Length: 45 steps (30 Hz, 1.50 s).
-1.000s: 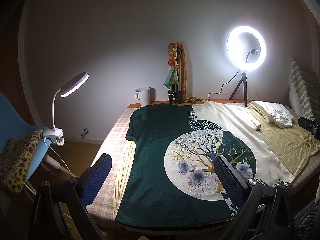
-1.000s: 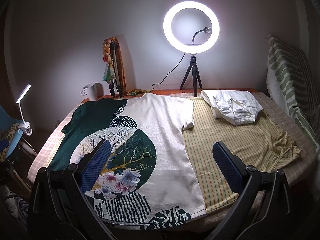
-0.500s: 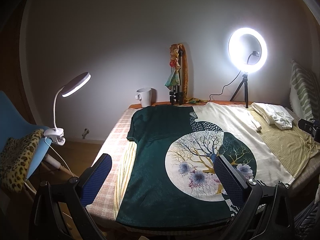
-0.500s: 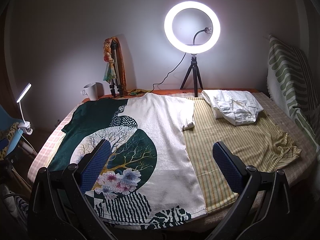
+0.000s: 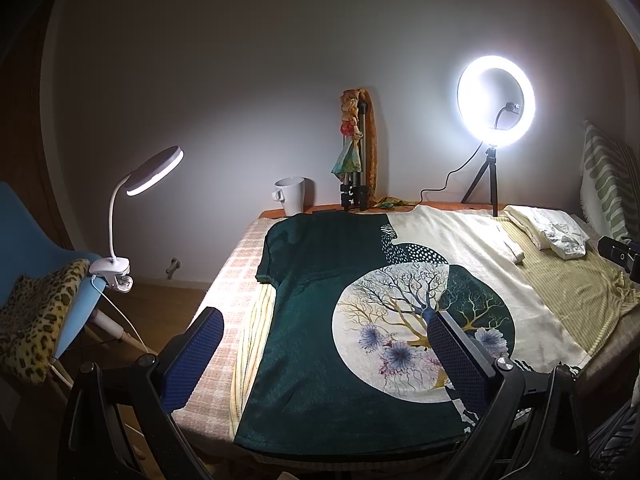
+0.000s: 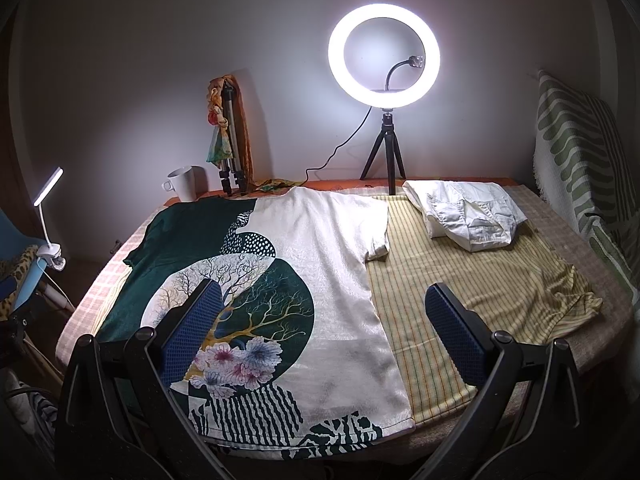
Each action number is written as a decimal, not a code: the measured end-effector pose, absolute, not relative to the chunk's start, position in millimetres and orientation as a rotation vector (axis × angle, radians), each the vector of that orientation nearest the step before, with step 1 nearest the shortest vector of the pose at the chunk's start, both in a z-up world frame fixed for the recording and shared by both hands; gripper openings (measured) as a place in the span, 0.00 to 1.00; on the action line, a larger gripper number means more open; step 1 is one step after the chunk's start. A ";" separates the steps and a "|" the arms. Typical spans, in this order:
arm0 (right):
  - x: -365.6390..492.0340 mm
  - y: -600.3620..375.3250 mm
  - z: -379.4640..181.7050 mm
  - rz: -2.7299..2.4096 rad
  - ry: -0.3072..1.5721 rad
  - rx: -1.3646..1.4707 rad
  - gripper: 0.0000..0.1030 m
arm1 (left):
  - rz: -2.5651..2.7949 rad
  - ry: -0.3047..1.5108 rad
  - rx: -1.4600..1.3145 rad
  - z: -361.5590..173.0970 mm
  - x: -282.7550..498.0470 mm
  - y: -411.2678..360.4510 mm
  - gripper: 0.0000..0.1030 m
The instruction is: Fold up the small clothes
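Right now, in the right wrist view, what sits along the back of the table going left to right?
White ceramic mug → folded tripod draped with a colourful scarf → glowing ring light on its small black tripod → folded white garment.

- Lit ring light [image 6: 384, 53] on a small black tripod, standing at the back edge of the table [image 6: 600, 280].
- White mug [image 6: 183, 183] at the table's back-left corner.
- Folded tripod [image 6: 232, 148] draped with a colourful scarf, just right of the mug.
- Clip-on desk lamp [image 5: 154, 168] left of the table, clamped to a blue chair [image 5: 28, 236].
- Leopard-print cushion [image 5: 36, 316] on that chair.
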State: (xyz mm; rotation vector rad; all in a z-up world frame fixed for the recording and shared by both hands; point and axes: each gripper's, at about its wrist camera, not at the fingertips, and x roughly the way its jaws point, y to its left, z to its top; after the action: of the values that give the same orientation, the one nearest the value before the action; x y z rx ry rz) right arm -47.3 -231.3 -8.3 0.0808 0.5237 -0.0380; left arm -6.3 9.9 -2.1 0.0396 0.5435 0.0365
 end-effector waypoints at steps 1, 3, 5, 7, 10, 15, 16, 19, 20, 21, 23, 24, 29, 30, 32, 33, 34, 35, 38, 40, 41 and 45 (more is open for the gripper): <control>-47.3 -231.2 -8.2 -0.038 0.524 0.081 1.00 | 0.037 0.543 0.039 -2.6 -6.8 9.5 1.00; -47.3 -231.3 -8.2 -0.039 0.524 0.081 1.00 | 0.037 0.543 0.039 -1.9 -6.2 10.9 1.00; -47.4 -231.2 -8.2 -0.039 0.524 0.081 1.00 | 0.038 0.543 0.039 -2.5 -6.8 10.0 1.00; -47.5 -231.1 -8.3 -0.039 0.524 0.081 1.00 | 0.037 0.543 0.040 -2.6 -6.9 10.0 1.00; -47.6 -231.0 -8.3 -0.039 0.524 0.081 1.00 | 0.039 0.543 0.040 -2.5 -7.0 10.9 1.00; -47.9 -231.3 -8.2 -0.039 0.523 0.080 1.00 | 0.042 0.541 0.042 -2.6 -7.6 13.2 1.00; -47.9 -231.4 -8.2 -0.038 0.522 0.079 1.00 | 0.042 0.541 0.042 -2.7 -7.6 13.2 1.00; -48.0 -231.0 -7.9 -0.038 0.521 0.076 1.00 | 0.046 0.541 0.047 -3.4 -7.7 14.0 1.00; -48.3 -231.2 -7.9 -0.038 0.520 0.078 1.00 | 0.048 0.540 0.049 -4.2 -8.9 13.4 1.00; -48.3 -231.2 -7.9 -0.039 0.519 0.078 1.00 | 0.050 0.539 0.052 -4.4 -8.7 13.6 1.00; -48.4 -230.6 -7.4 -0.040 0.517 0.076 1.00 | 0.053 0.538 0.058 -4.8 -9.1 12.2 1.00; -48.3 -230.2 -7.0 -0.041 0.515 0.074 1.00 | 0.052 0.538 0.058 -5.0 -8.9 11.1 1.00; -49.1 -228.3 -2.3 -0.053 0.495 0.065 1.00 | 0.066 0.537 0.047 -2.7 -7.5 9.4 1.00; -49.1 -228.0 -0.7 -0.055 0.489 0.065 1.00 | 0.074 0.537 0.049 -1.3 -6.7 9.6 1.00; -49.5 -227.4 2.5 -0.056 0.477 0.068 1.00 | 0.070 0.545 0.043 3.3 -5.4 10.6 0.99; -49.3 -227.1 4.7 -0.052 0.474 0.073 1.00 | 0.056 0.555 0.036 6.7 -5.4 12.0 0.98; -49.6 -226.5 6.5 -0.042 0.475 0.080 1.00 | 0.040 0.564 0.027 11.1 -5.6 13.1 0.97; -49.6 -226.0 9.1 -0.031 0.478 0.088 1.00 | 0.023 0.569 0.019 15.9 -7.0 14.8 0.96; -52.9 -223.0 17.6 -0.014 0.472 0.089 1.00 | 0.007 0.552 0.016 35.3 -14.3 18.2 0.96; -55.6 -220.7 28.2 0.005 0.462 0.087 1.00 | -0.005 0.532 0.023 49.3 -19.3 20.6 0.96; -57.5 -219.4 33.3 0.011 0.456 0.086 1.00 | -0.004 0.523 0.030 55.3 -21.4 22.7 0.96; -65.9 -218.7 58.7 0.031 0.426 0.121 1.00 | -0.009 0.492 0.020 75.2 -33.3 39.0 0.96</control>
State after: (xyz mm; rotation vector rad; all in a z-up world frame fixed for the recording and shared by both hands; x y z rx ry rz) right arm -65.9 -218.7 58.7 0.1210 0.4257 0.0315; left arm -33.3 39.0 75.2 0.0198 0.4918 -0.0094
